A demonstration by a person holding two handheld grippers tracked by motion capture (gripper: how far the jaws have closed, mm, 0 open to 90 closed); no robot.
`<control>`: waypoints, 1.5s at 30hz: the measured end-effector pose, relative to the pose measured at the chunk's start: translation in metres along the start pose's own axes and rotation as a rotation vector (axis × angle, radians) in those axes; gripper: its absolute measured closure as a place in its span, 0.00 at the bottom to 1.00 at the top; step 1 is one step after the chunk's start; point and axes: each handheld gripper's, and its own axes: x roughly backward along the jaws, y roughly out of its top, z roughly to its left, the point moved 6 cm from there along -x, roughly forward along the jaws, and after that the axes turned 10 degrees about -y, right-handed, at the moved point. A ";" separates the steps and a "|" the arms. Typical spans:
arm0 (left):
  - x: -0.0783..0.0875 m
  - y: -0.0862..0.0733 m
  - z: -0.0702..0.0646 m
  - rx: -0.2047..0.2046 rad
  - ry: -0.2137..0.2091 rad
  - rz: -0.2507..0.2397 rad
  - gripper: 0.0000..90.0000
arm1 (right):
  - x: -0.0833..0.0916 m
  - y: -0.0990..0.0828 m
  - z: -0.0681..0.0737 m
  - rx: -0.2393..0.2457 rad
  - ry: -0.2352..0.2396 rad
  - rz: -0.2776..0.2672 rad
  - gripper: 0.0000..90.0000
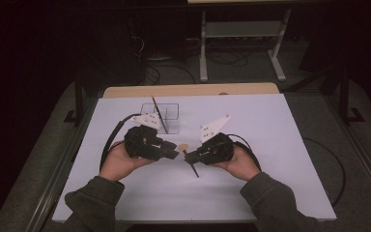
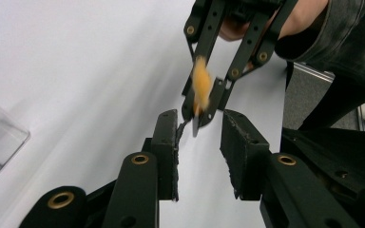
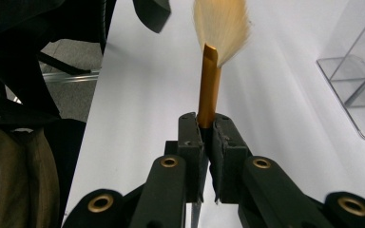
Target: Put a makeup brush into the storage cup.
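Our right hand-held gripper [image 3: 208,124] clamped the brush [image 3: 208,85]; left hand-held gripper [image 2: 198,137] sat open, so it could probably twist loose.

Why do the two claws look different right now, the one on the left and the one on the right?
The right claw is squeezed shut on the gold handle of a fluffy brush; the left claw has a gap between its jaws and squeezes nothing. In the high view the right claw has the brush's dark end sticking out below it, while the left claw just points toward the brush's pale tip. Both are black, held in a hand, and meet over the white table.
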 end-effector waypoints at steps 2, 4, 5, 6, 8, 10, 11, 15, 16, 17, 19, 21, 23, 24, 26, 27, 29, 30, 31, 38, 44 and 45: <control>0.002 -0.003 0.000 0.002 0.002 -0.004 0.74 | 0.002 -0.001 -0.001 -0.002 -0.005 0.007 0.92; 0.003 -0.005 0.001 0.001 0.005 -0.007 0.73 | 0.004 -0.002 -0.003 -0.013 -0.008 0.005 0.92; 0.003 -0.005 0.001 0.010 0.005 -0.014 0.72 | 0.005 -0.002 -0.004 -0.015 -0.012 0.004 0.92; 0.004 -0.006 0.002 0.011 0.007 -0.014 0.72 | 0.007 -0.003 -0.006 -0.019 -0.016 0.003 0.92; 0.004 -0.008 0.002 0.010 0.008 -0.013 0.72 | 0.009 -0.004 -0.008 -0.029 -0.020 0.003 0.92; 0.005 -0.011 0.002 0.012 0.011 -0.011 0.72 | 0.011 -0.005 -0.011 -0.043 -0.024 0.000 0.92; 0.005 -0.011 0.003 0.010 0.014 -0.012 0.72 | 0.012 -0.006 -0.012 -0.050 -0.028 0.005 0.92; 0.006 -0.016 0.005 0.017 0.021 -0.020 0.71 | 0.015 -0.009 -0.018 -0.061 -0.040 0.009 0.92; 0.007 -0.017 0.005 0.024 0.022 -0.023 0.71 | 0.016 -0.010 -0.019 -0.062 -0.042 0.008 0.92; 0.007 -0.019 0.006 0.029 0.024 -0.026 0.69 | 0.017 -0.010 -0.020 -0.070 -0.043 0.008 0.92; 0.007 -0.022 0.007 0.031 0.028 -0.027 0.69 | 0.018 -0.011 -0.022 -0.070 -0.046 0.005 0.92; 0.007 -0.025 0.008 0.033 0.036 -0.026 0.68 | 0.020 -0.011 -0.024 -0.081 -0.046 0.006 0.92; 0.008 -0.027 0.009 0.035 0.043 -0.029 0.67 | 0.021 -0.012 -0.026 -0.084 -0.051 0.012 0.92; 0.008 -0.029 0.009 0.035 0.043 -0.030 0.67 | 0.022 -0.012 -0.027 -0.085 -0.052 0.012 0.92; 0.008 -0.031 0.010 0.039 0.051 -0.034 0.66 | 0.023 -0.013 -0.029 -0.088 -0.054 0.009 0.92; 0.008 -0.033 0.010 0.039 0.054 -0.037 0.66 | 0.024 -0.013 -0.030 -0.094 -0.058 0.011 0.92; 0.008 -0.036 0.010 0.040 0.059 -0.033 0.65 | 0.025 -0.013 -0.031 -0.104 -0.057 0.006 0.92; 0.008 -0.037 0.011 0.034 0.061 -0.029 0.65 | 0.026 -0.013 -0.033 -0.096 -0.063 0.006 0.92; 0.008 -0.039 0.011 0.033 0.063 -0.033 0.65 | 0.027 -0.013 -0.034 -0.095 -0.066 0.006 0.92; 0.010 -0.048 0.010 0.038 0.078 -0.051 0.62 | 0.033 -0.015 -0.040 -0.132 -0.072 -0.004 0.92; 0.009 -0.057 0.010 0.046 0.087 -0.065 0.58 | 0.036 -0.016 -0.043 -0.144 -0.084 -0.013 0.92; 0.009 -0.059 0.010 0.049 0.084 -0.064 0.57 | 0.037 -0.016 -0.044 -0.145 -0.086 -0.012 0.92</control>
